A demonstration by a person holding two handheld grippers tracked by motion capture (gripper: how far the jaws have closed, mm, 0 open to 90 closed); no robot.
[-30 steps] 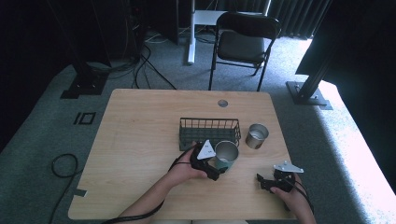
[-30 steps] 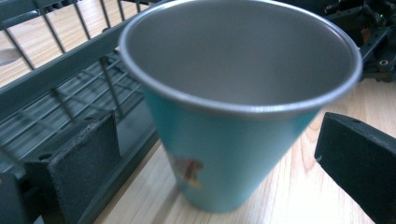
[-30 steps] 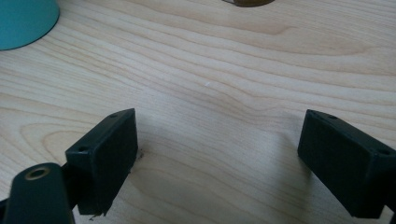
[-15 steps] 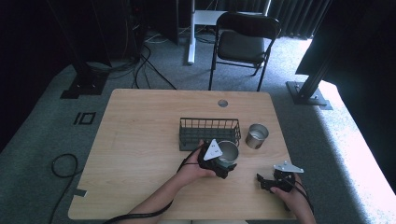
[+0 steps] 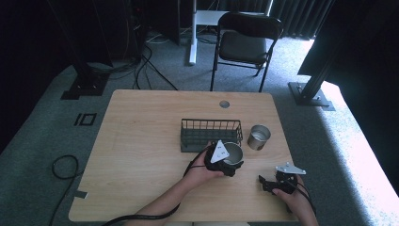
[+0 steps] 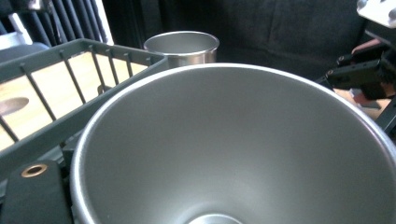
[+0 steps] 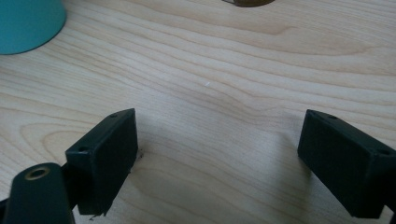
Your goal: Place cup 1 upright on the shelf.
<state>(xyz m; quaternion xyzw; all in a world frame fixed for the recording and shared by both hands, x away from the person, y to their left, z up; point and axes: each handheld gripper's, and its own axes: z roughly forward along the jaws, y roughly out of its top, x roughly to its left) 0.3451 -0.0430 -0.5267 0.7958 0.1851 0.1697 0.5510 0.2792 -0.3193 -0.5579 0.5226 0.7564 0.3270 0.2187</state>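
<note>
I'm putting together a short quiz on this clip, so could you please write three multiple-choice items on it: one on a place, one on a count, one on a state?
1. Where does the wire basket stand?
A. on the chair
B. on the table
C. on the floor

2. How many metal cups are there?
A. one
B. two
C. four

3. How do the right gripper's jaws stand?
A. wide apart, nothing between them
B. shut on a cup
C. shut on the basket

Answers:
1 B, it stands on the wooden table.
2 B, one cup is at the left gripper, a second cup stands right of the basket.
3 A, the right gripper shows bare wood between its jaws.
</note>
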